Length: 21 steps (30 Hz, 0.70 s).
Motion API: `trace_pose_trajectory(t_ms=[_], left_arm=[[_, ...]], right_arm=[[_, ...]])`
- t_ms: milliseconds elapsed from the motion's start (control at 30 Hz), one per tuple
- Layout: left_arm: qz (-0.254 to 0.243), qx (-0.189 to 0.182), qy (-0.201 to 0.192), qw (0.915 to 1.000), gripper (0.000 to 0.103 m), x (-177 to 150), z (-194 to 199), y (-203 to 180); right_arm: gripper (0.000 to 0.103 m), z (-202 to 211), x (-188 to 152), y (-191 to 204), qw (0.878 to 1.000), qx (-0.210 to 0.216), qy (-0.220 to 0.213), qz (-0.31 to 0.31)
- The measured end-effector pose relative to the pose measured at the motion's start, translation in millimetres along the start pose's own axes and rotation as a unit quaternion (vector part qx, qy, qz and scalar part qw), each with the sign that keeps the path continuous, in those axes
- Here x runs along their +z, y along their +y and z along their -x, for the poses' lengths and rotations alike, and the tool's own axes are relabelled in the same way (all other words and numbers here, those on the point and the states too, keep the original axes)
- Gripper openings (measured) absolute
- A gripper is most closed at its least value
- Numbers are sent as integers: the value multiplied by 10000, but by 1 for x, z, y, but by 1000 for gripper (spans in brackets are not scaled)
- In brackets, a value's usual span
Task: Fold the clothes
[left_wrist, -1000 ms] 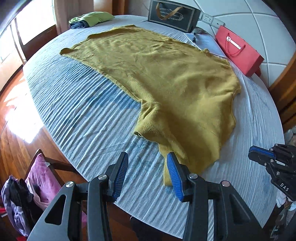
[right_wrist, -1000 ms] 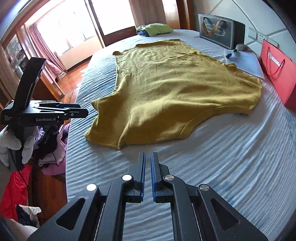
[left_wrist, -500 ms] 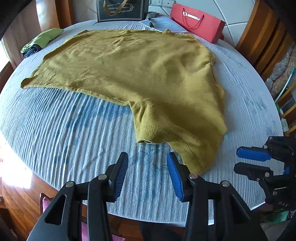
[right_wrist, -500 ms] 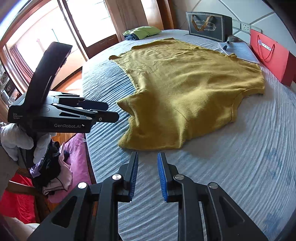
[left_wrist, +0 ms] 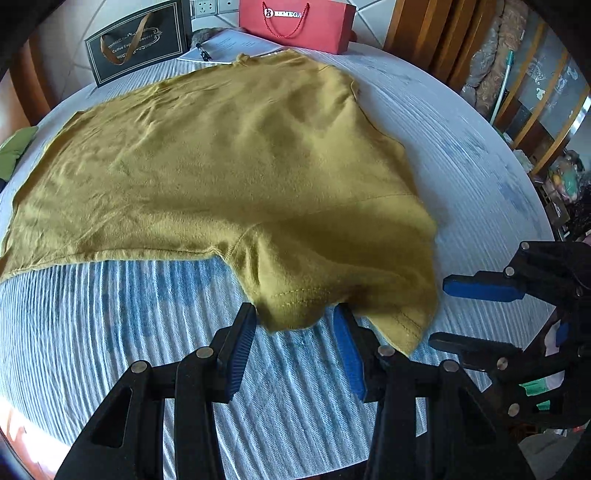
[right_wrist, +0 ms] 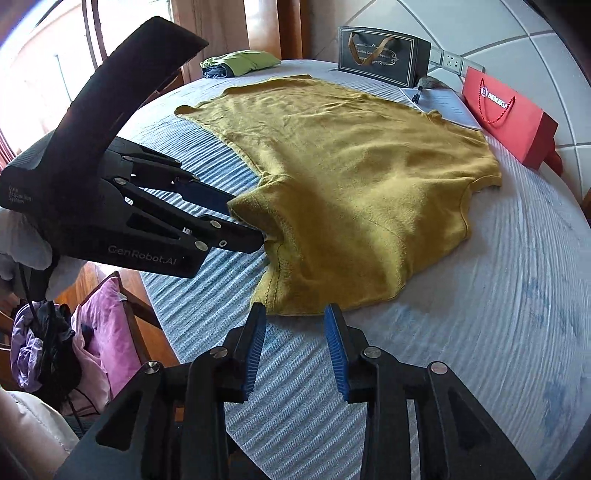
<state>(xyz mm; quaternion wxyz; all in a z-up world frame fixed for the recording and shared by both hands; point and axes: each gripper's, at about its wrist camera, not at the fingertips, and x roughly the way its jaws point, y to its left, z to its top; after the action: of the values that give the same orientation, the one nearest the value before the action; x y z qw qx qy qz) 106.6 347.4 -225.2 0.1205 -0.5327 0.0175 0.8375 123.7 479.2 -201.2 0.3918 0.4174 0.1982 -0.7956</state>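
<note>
Both pairs of fingers stood apart, gripping nothing. Left gripper (left_wrist: 295,347) hung over the sleeve (left_wrist: 332,291) of the mustard shirt (left_wrist: 229,166), its blue pads (left_wrist: 240,350) parted with the sleeve's hem just at their tips; I cannot tell whether the cloth lay between them. Right gripper (right_wrist: 295,347) was just beside it, its jaws opening, the pads (right_wrist: 338,354) clear of the sleeve edge with only the striped cloth (right_wrist: 461,332) beneath. That shirt lay spread flat across the round table. Beyond it stood a red bag (left_wrist: 299,26) and a black bag (left_wrist: 140,40), with papers (left_wrist: 229,46) between them and a green bundle (right_wrist: 240,62) at the far edge.
</note>
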Motion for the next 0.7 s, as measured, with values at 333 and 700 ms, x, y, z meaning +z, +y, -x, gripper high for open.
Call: trace_pose_trajectory(t_ms=[333,700], left_arm=[[-189,-206,-158,9995,9,34,20,2],[35,-105,-148,9998,9,136,-1,42]], right_arm=[[4,-11,17,-15,9996,282,-6,52],[4,-7,99,-154,9904,711,-459,-1092]])
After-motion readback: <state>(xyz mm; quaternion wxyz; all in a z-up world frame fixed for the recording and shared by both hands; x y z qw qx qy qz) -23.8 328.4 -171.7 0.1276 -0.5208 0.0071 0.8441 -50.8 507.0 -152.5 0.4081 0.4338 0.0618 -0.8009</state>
